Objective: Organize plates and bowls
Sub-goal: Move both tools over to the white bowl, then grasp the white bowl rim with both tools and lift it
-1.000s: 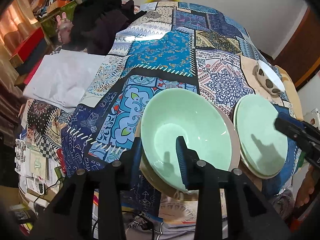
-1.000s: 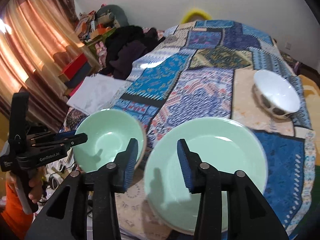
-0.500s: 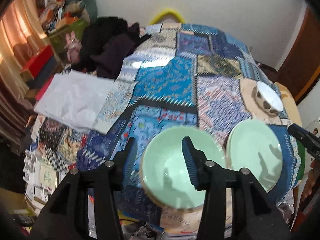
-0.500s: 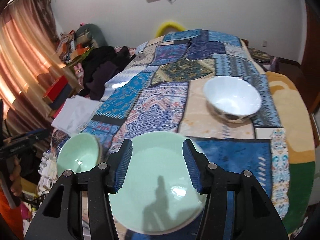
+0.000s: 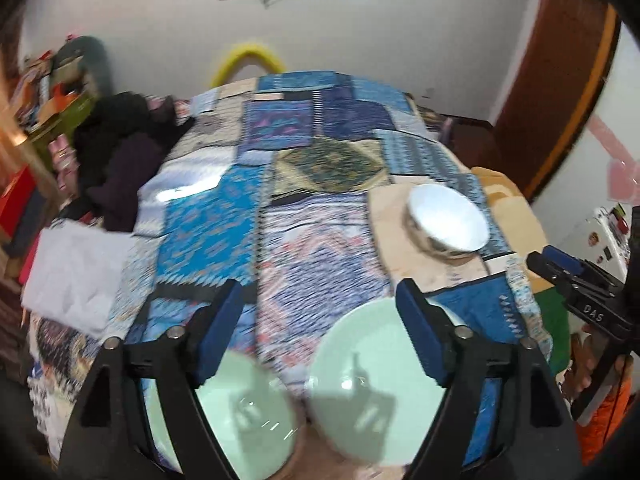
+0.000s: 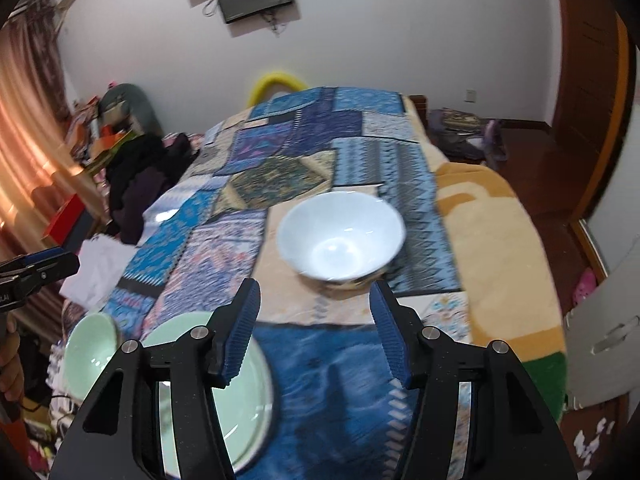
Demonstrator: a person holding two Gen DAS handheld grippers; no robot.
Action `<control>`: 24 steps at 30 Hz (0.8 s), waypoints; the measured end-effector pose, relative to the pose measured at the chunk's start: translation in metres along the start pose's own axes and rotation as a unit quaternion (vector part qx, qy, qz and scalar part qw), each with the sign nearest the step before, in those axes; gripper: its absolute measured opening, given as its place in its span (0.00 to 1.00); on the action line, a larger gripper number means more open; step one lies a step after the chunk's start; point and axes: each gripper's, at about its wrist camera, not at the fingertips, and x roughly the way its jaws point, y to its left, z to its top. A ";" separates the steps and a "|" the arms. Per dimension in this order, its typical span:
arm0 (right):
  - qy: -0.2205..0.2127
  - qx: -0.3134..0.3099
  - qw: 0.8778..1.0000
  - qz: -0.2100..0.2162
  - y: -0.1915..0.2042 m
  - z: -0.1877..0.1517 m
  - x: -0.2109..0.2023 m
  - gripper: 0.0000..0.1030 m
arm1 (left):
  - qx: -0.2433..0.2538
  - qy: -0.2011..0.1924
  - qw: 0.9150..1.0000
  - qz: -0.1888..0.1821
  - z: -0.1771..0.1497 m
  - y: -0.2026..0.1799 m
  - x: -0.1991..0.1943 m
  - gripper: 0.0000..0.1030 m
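Nearest the cameras, the left gripper (image 5: 320, 328) is seen with its jaws opening and nothing between the pads; the right gripper (image 6: 316, 328) is likewise opening and empty. Below the left gripper, at the near edge of the patchwork cloth (image 6: 344, 380), a green bowl (image 5: 240, 412) is set, and a green plate (image 5: 372, 384) lies just beside it, on its right. Farther along the cloth from the plate, a white bowl (image 6: 340, 236) stands upright on a beige patch, well apart from the green pieces. Beyond the cloth's far end, a yellow hoop (image 6: 276, 80) is seen against the wall.
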 end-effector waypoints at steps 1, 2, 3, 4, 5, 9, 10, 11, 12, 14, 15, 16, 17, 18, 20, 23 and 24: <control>0.001 0.004 1.000 -0.004 -0.006 0.003 0.002 0.52 | 0.006 0.002 1.000 -0.004 0.005 -0.008 0.006 0.77; 0.002 0.006 1.000 -0.007 -0.010 0.004 0.004 0.52 | 0.014 0.006 1.000 -0.008 0.011 -0.018 0.014 0.77; 0.003 0.008 1.000 -0.010 -0.015 0.008 0.008 0.52 | 0.021 0.008 1.000 -0.009 0.016 -0.025 0.021 0.77; 0.003 0.009 1.000 -0.012 -0.019 0.010 0.011 0.52 | 0.027 0.011 1.000 -0.010 0.021 -0.033 0.028 0.77; 0.004 0.010 1.000 -0.014 -0.022 0.012 0.014 0.52 | 0.033 0.014 0.999 -0.011 0.025 -0.039 0.034 0.77; 0.012 0.021 1.000 -0.015 -0.038 0.022 0.035 0.52 | 0.061 0.034 0.997 -0.015 0.046 -0.064 0.073 0.78; 0.015 0.021 1.000 -0.016 -0.040 0.023 0.041 0.52 | 0.064 0.039 0.997 -0.017 0.051 -0.069 0.082 0.78; 0.017 0.021 0.999 -0.018 -0.043 0.025 0.045 0.52 | 0.065 0.046 0.997 -0.019 0.055 -0.072 0.090 0.78; 0.018 0.022 0.999 -0.020 -0.046 0.027 0.052 0.52 | 0.065 0.056 0.996 -0.023 0.060 -0.077 0.103 0.78; 0.023 0.022 0.999 -0.021 -0.050 0.030 0.062 0.52 | 0.066 0.068 0.995 -0.029 0.066 -0.083 0.120 0.78; 0.026 0.023 0.999 -0.021 -0.052 0.031 0.068 0.52 | 0.068 0.074 0.995 -0.030 0.069 -0.085 0.128 0.78; 0.029 0.024 0.999 -0.021 -0.054 0.032 0.072 0.52 | 0.071 0.078 0.994 -0.030 0.071 -0.089 0.138 0.78; 0.034 0.025 0.999 -0.021 -0.057 0.033 0.079 0.52 | 0.074 0.081 0.994 -0.029 0.073 -0.091 0.146 0.78; 0.037 0.026 0.999 -0.022 -0.059 0.033 0.084 0.52 | 0.079 0.083 0.993 -0.027 0.074 -0.095 0.154 0.78; 0.043 0.028 0.998 -0.022 -0.061 0.034 0.092 0.52 | 0.089 0.091 0.992 -0.018 0.077 -0.101 0.173 0.78; 0.054 0.031 0.998 -0.017 -0.063 0.034 0.104 0.52 | 0.096 0.111 0.989 -0.015 0.078 -0.106 0.198 0.78; 0.059 0.031 0.998 -0.014 -0.064 0.034 0.108 0.52 | 0.099 0.116 0.988 -0.014 0.078 -0.108 0.205 0.78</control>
